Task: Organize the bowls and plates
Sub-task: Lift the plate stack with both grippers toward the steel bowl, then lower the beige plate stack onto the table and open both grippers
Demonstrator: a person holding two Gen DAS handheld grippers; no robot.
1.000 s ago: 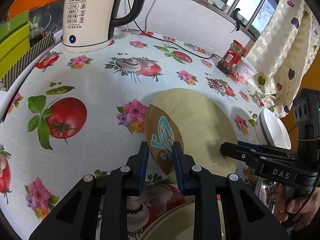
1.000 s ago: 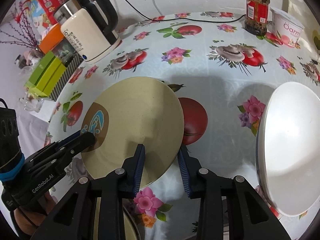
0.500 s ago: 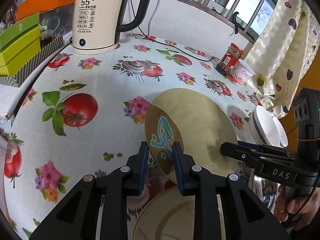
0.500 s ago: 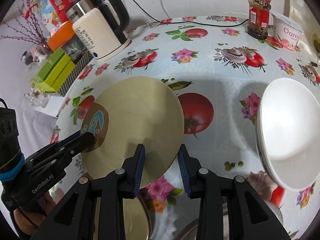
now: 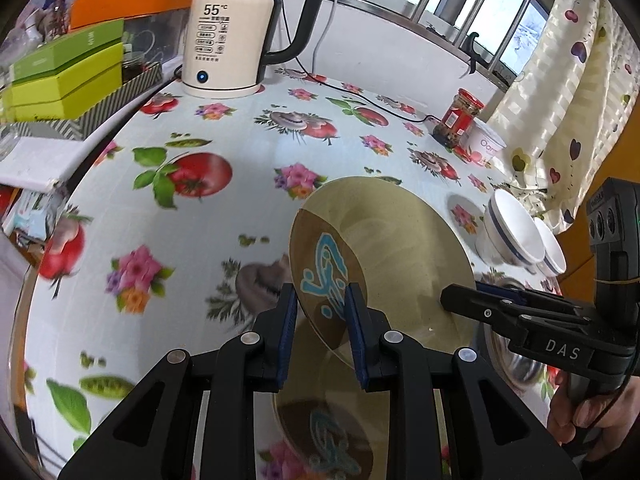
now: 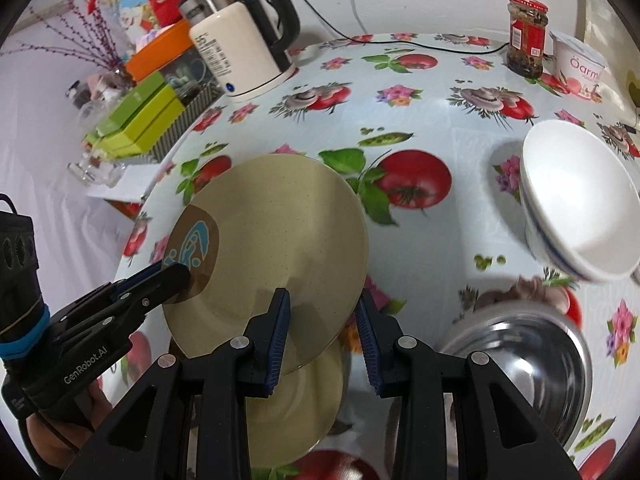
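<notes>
Desk (image 5: 248,184) with a fruit-print cloth, carrying a beige plate (image 5: 384,248) held in the air above a second, matching plate (image 5: 332,432). The left tool (image 5: 320,320) is clenched on the lifted plate's painted edge; the right tool (image 6: 322,324) straddles the opposite rim, but whether its pads actually press the plate cannot be told from either view.

To do the step well — judged as setting the raised plate onto its twin — keep both ends level, centre it over the lower plate, and let go only once it sits flat.

A steel bowl (image 6: 520,360) lies just right of the lower plate; two nested white bowls (image 6: 576,204) stand beyond it.

Hard to make out: the lower plate is largely hidden by the tools and blurred, and the steel bowl is partly cut off — its contents are unclear.
</notes>
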